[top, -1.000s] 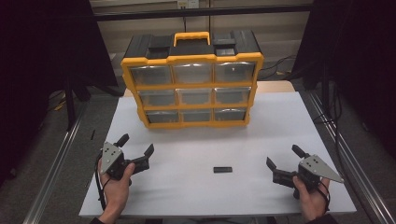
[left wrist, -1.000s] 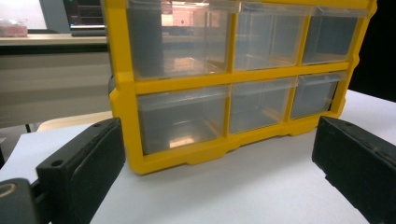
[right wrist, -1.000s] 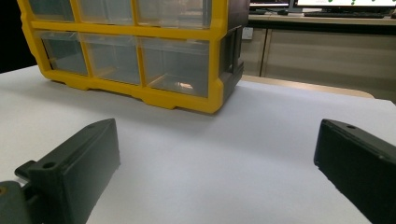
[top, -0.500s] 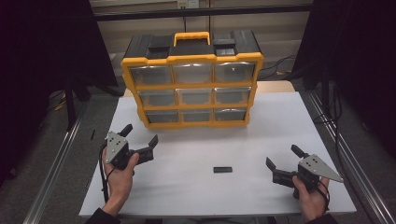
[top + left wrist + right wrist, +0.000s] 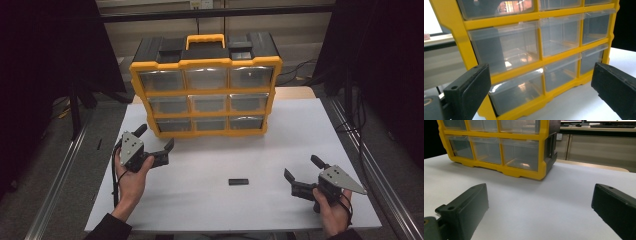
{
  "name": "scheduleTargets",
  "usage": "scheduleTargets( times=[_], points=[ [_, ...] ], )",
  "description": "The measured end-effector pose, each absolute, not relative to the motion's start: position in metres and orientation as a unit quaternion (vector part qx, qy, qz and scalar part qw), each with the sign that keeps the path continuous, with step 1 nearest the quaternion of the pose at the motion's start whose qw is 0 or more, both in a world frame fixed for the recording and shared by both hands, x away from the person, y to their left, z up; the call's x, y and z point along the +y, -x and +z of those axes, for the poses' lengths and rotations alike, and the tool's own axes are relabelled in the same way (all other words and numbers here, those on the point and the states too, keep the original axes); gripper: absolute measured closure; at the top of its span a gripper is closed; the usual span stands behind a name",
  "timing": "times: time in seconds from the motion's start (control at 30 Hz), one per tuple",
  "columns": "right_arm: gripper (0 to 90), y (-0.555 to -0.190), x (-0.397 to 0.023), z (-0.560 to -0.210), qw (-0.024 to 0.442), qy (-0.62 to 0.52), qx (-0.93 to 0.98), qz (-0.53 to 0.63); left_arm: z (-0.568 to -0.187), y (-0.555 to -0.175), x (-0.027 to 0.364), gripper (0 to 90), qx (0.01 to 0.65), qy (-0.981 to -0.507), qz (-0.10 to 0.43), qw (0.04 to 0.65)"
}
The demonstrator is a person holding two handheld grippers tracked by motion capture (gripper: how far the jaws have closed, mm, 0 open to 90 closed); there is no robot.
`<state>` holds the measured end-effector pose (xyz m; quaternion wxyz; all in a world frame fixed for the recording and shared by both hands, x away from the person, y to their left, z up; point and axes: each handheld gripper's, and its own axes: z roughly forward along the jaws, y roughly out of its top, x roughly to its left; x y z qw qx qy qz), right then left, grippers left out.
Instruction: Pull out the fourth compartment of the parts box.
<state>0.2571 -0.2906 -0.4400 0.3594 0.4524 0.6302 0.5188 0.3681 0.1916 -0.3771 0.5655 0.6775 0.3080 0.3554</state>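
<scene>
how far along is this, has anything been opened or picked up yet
Nothing looks done: every drawer of the organizer is shut and the small black piece lies loose on the table. The left gripper, open, faces the lower-left drawers. The right gripper rests open. Opening and loading remain.

left gripper [image 5: 155, 145]: moved forward and up from table's left edge | now just beside the yellow plastic drawer cabinet [image 5: 206, 92], near its bottom-left clear drawer [image 5: 516, 91] | jaws wide apart

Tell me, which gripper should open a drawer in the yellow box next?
Probably the left gripper: its open jaws already face the yellow plastic drawer cabinet's lower left clear drawers, close by. The right gripper sits open farther back on the white table.
</scene>
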Motion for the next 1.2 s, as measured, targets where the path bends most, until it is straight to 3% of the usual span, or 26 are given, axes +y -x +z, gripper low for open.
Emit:
scheduleTargets(
  times=[0.23, 0.67, 1.2],
  points=[
    [0.3, -0.258, -0.29, -0.44, 0.36, -0.45, 0.631, 0.519, -0.365, -0.375, 0.192, 2.8, 0.293, -0.67, 0.39, 0.559],
    [0.0, -0.258, -0.29, -0.44, 0.361, -0.453, 0.629, 0.519, -0.353, -0.395, 0.186, 2.7, 0.273, -0.688, 0.402, 0.539],
    [0.0, -0.257, -0.291, -0.44, 0.362, -0.453, 0.627, 0.52, -0.347, -0.407, 0.168, 3.6, 0.184, -0.721, 0.447, 0.497]
  ],
)
